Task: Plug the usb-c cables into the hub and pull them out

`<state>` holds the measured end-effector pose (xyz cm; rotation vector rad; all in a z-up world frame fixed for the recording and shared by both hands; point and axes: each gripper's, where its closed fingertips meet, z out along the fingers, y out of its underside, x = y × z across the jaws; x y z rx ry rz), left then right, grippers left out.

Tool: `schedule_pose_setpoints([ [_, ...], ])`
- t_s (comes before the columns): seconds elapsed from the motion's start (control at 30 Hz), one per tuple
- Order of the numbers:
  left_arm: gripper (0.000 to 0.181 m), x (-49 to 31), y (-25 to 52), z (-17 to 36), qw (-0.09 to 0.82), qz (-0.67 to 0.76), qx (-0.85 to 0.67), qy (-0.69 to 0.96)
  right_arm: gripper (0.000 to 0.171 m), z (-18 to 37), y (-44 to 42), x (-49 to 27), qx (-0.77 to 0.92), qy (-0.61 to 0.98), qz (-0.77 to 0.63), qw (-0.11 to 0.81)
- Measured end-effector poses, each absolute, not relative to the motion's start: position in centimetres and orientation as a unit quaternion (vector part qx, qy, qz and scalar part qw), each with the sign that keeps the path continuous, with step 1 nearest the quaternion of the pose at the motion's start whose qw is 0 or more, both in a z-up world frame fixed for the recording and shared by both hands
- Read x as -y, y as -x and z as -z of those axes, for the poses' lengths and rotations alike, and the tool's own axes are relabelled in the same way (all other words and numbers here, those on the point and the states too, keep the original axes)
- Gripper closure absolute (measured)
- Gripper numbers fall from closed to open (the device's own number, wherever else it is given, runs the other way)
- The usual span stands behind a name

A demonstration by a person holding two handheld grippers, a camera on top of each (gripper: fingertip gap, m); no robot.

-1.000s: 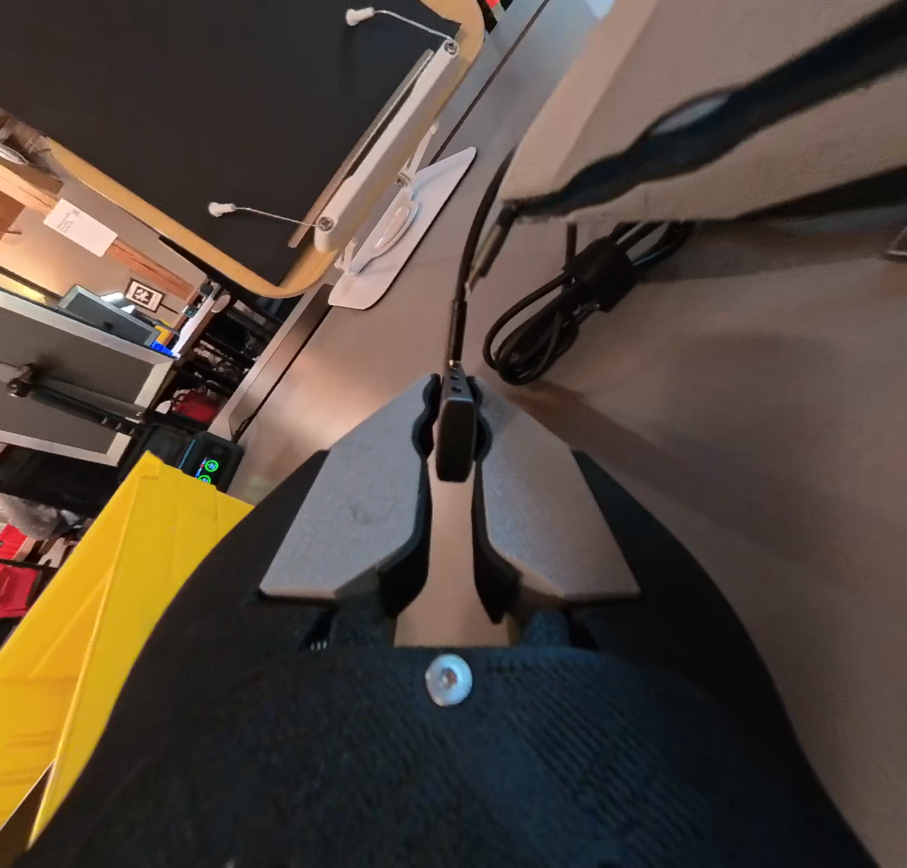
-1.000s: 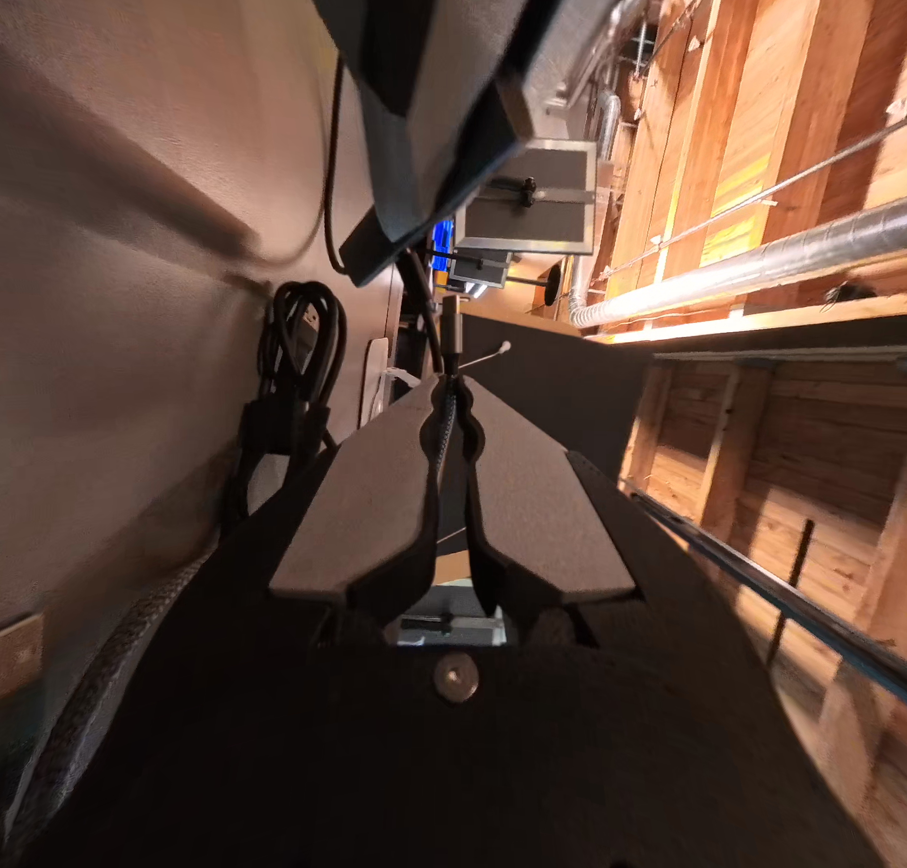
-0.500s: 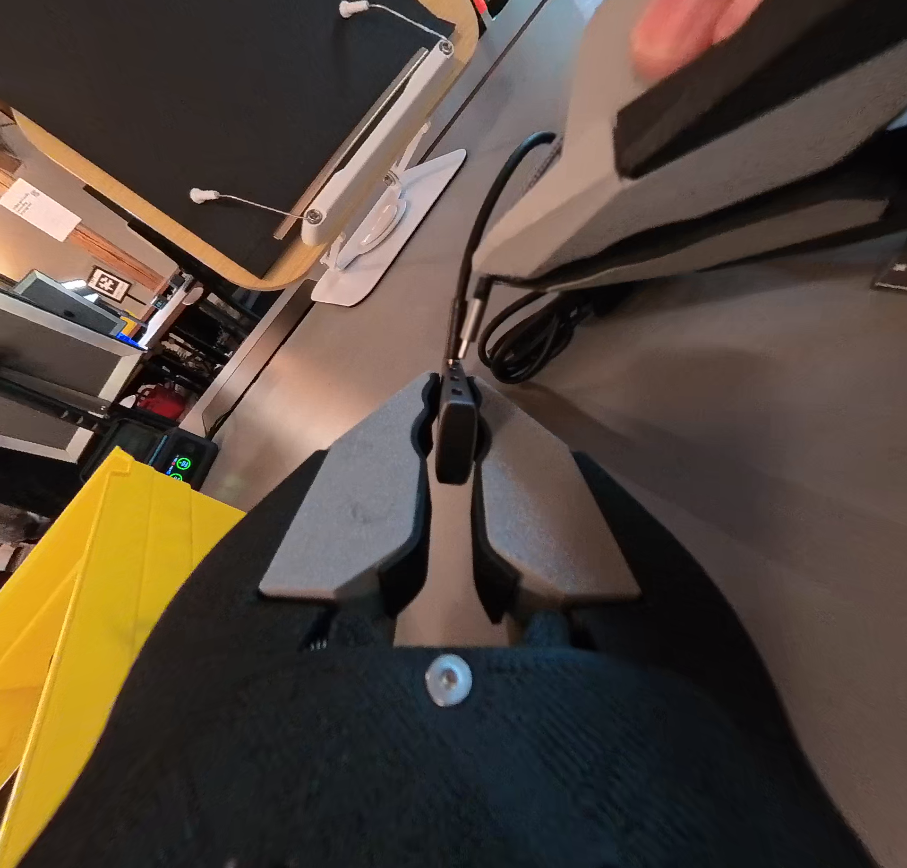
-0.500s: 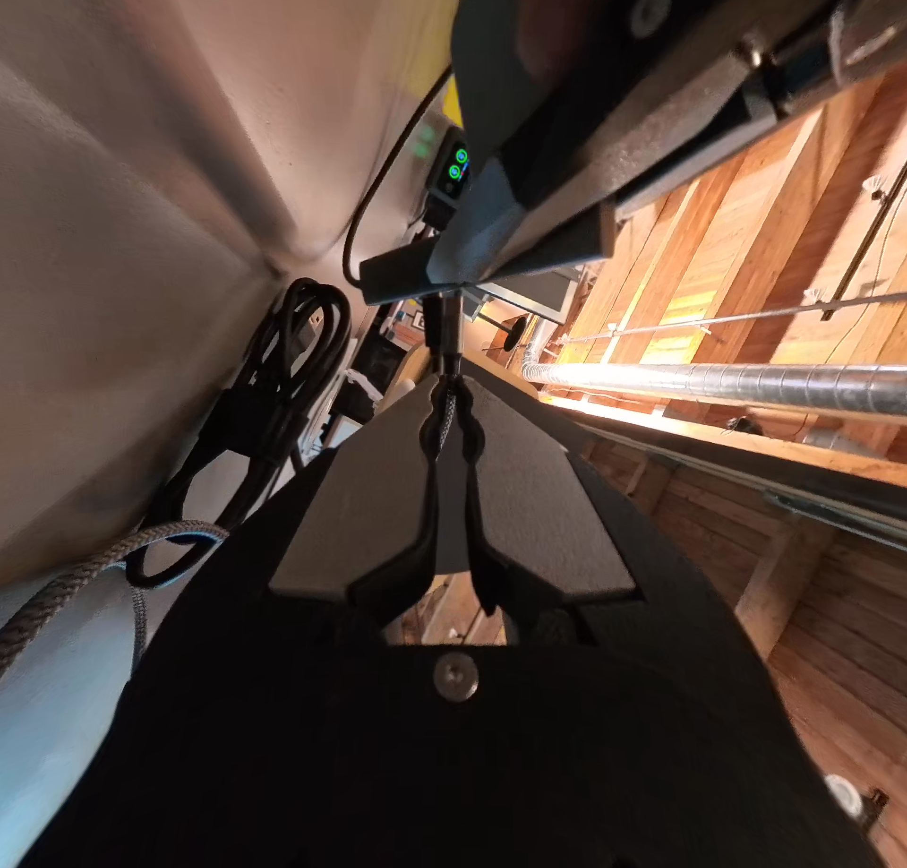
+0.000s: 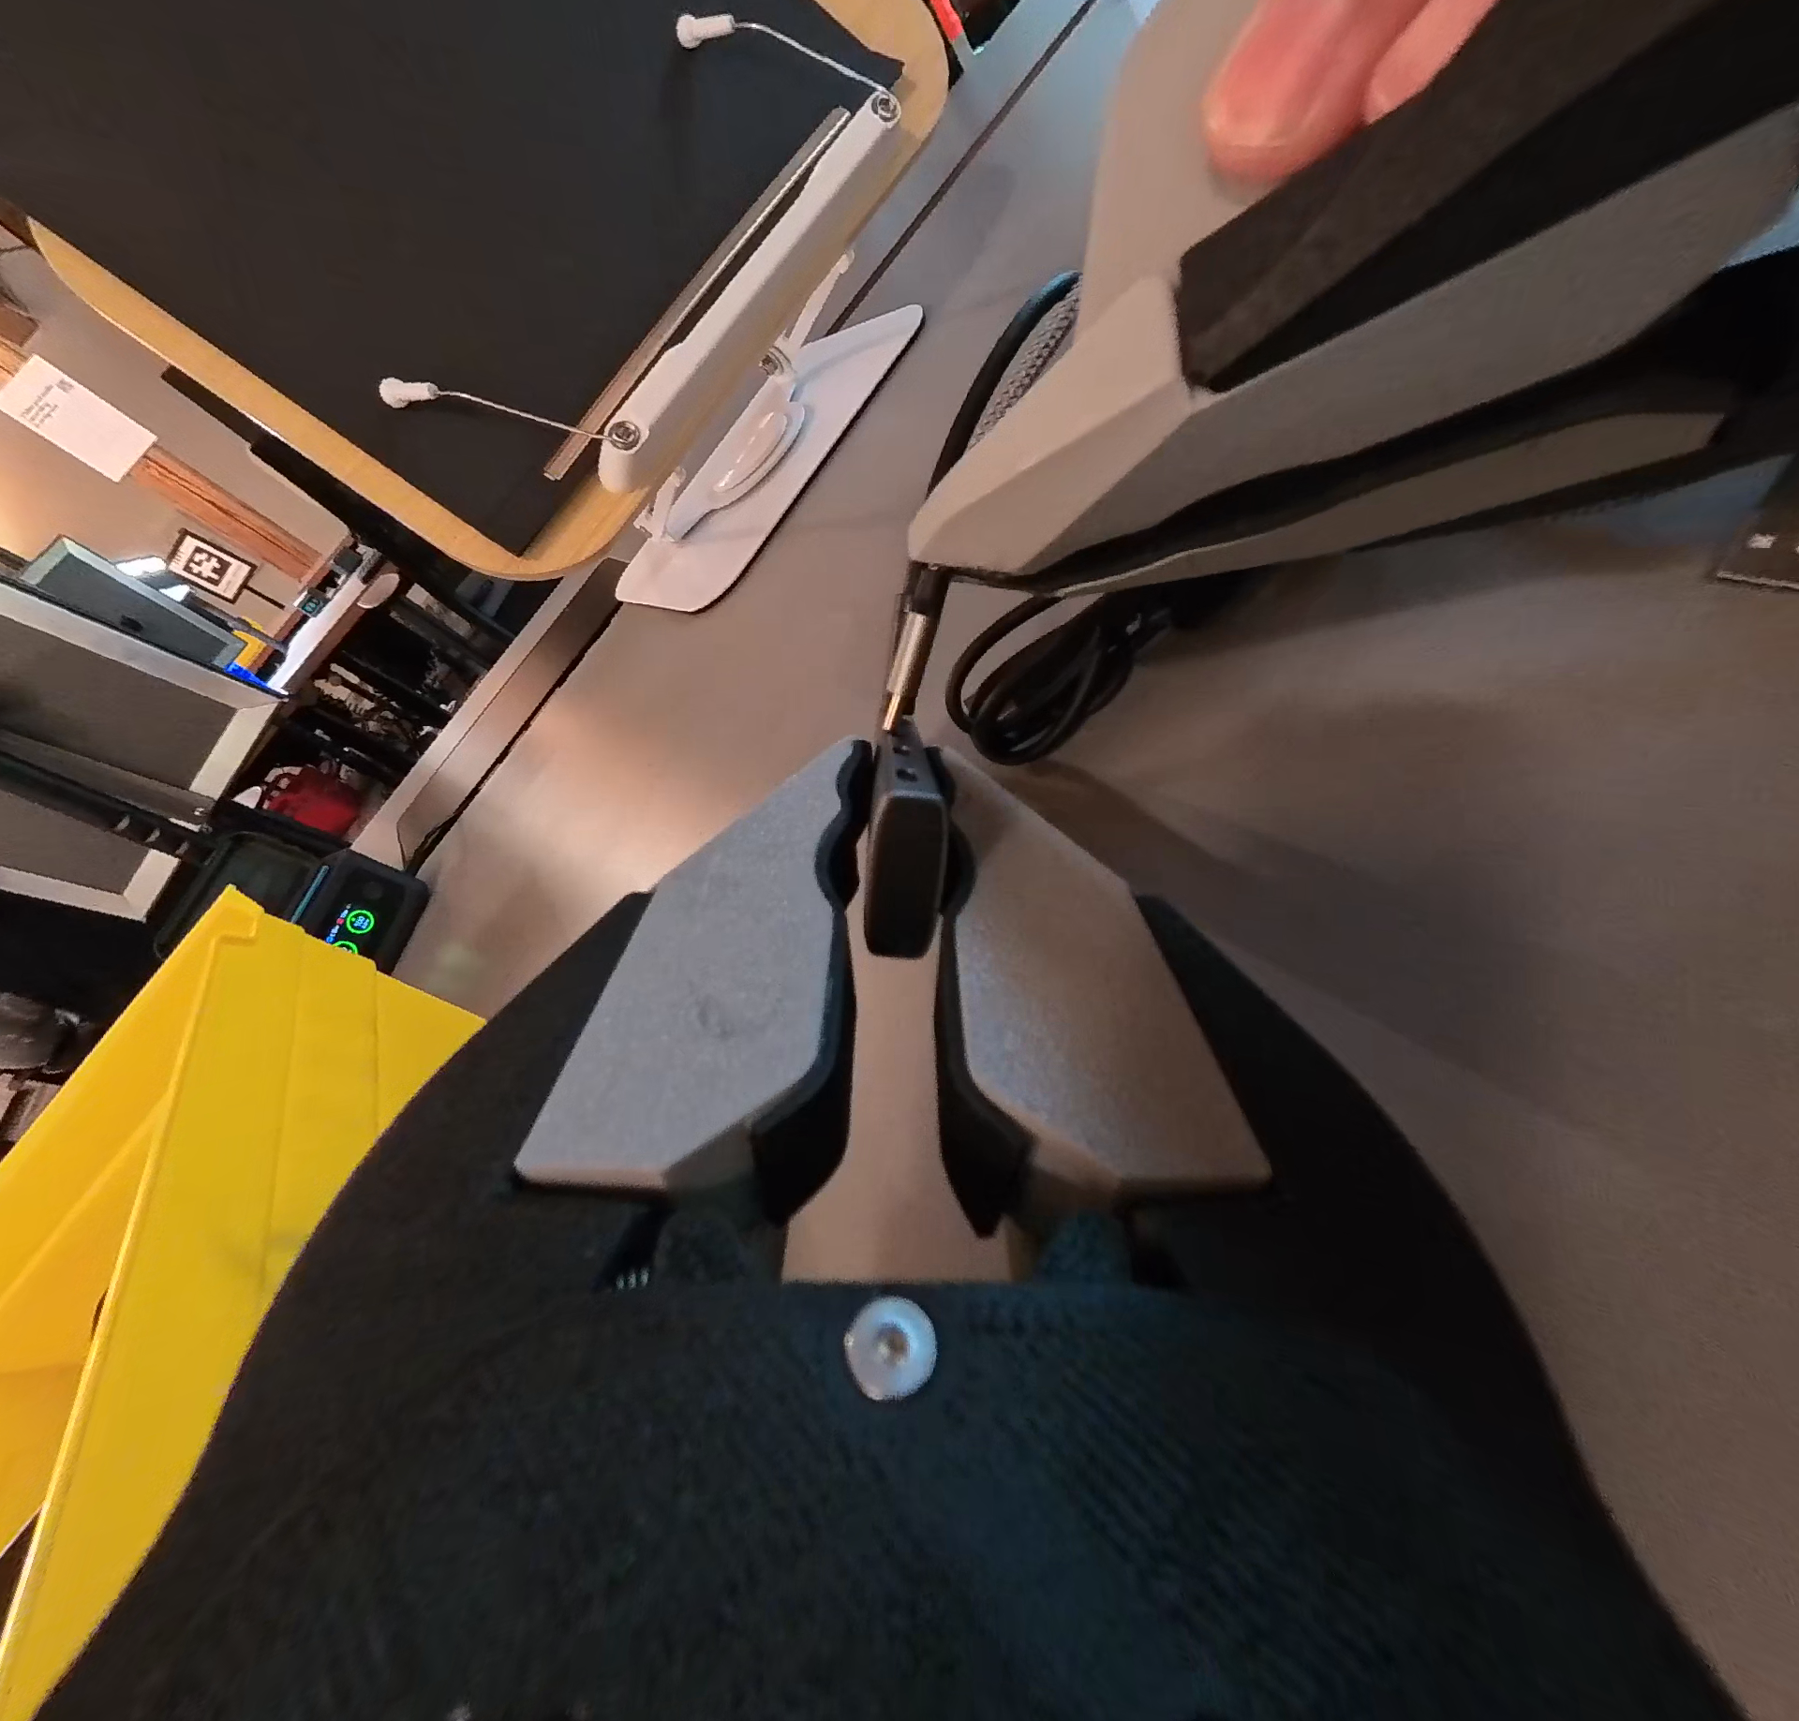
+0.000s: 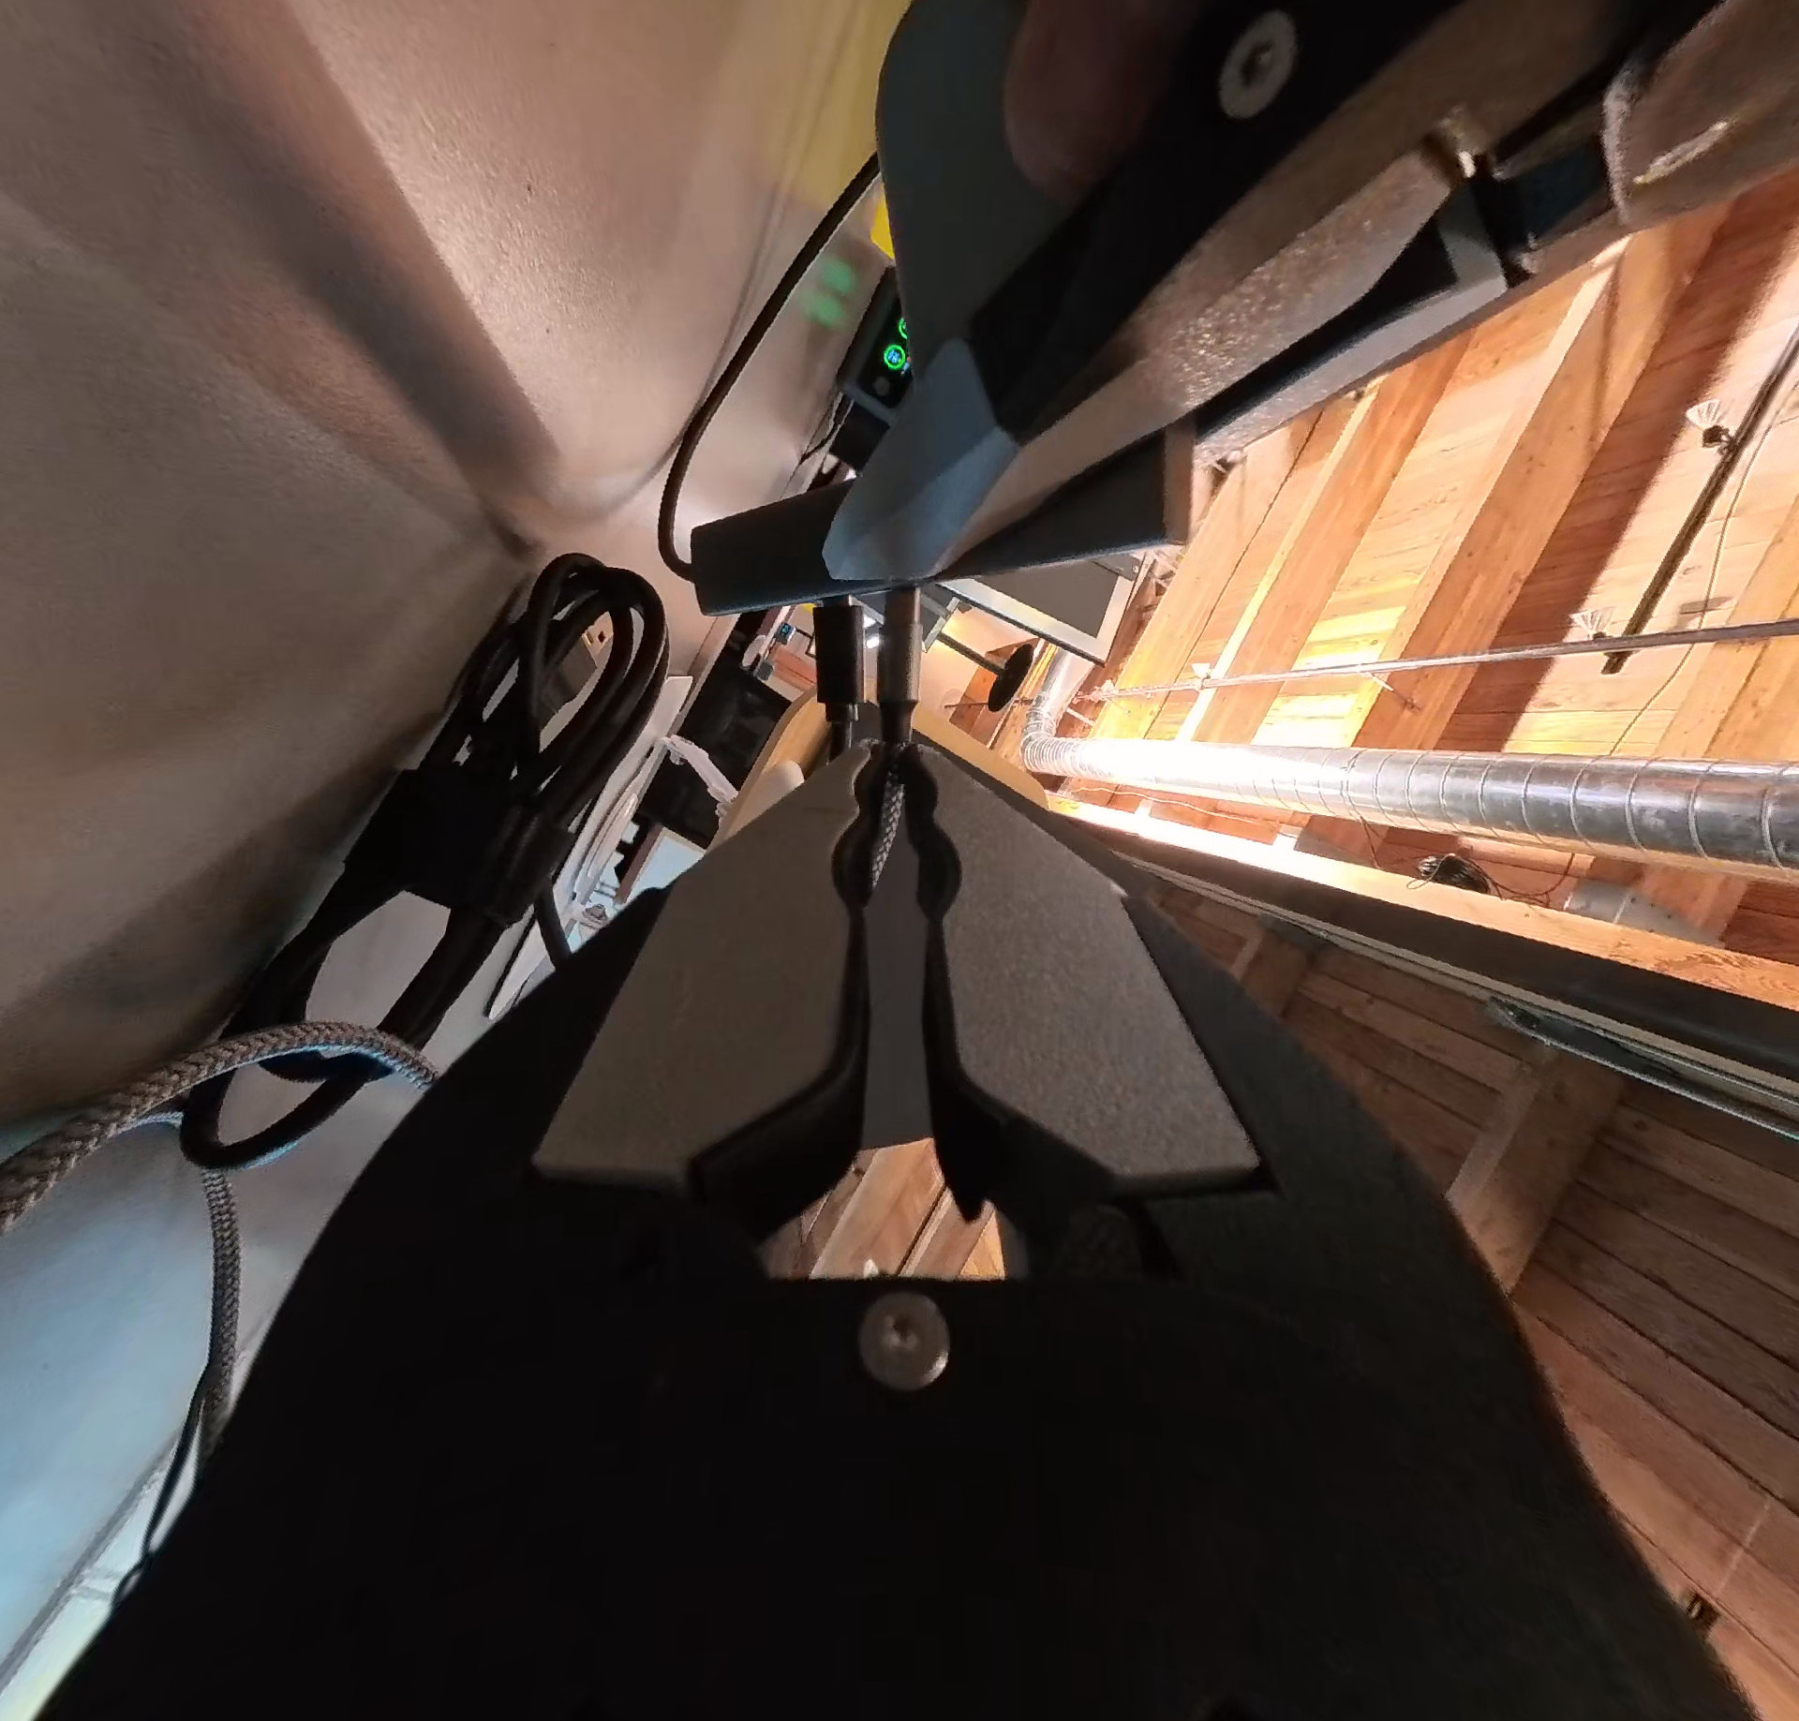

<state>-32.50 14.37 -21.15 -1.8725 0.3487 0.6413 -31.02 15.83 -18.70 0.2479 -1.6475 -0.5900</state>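
My left gripper [image 5: 900,784] is shut on a small dark hub [image 5: 905,857], held above the grey table. My right gripper [image 6: 891,784] is shut on a grey braided usb-c cable [image 6: 884,823] just behind its metal plug [image 6: 900,652]. The plug's tip meets the hub's end [image 6: 769,555]; how deep it sits is hidden. A second, black plug [image 6: 837,652] sits in the hub beside it. In the left wrist view the metal plug [image 5: 910,647] points down at the hub, and the right gripper's fingers [image 5: 1071,467] come in from the upper right. The left gripper also shows in the right wrist view [image 6: 935,506].
A coiled black cable [image 5: 1051,672] lies on the table [image 5: 1363,896] behind the hub, also seen in the right wrist view [image 6: 516,779]. A yellow bin [image 5: 195,1139] is at the left. A white stand [image 5: 769,487] holds a black board. A device with green lights [image 5: 360,920] sits near the bin. The tips of both grippers are at nearly the same place.
The two grippers have come closer together. The right gripper has brought the metal plug down to the hub's end. Both grippers have stayed shut.
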Motion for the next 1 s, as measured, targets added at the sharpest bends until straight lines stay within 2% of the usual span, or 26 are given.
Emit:
schedule_pose_setpoints([
  [1.0, 0.174, -14.4, 32.25, 21.19, 0.534, -0.272, -0.156, 0.785, 0.171, 18.79, 30.64, -15.12, 0.702, -0.144, 0.252, 0.65],
])
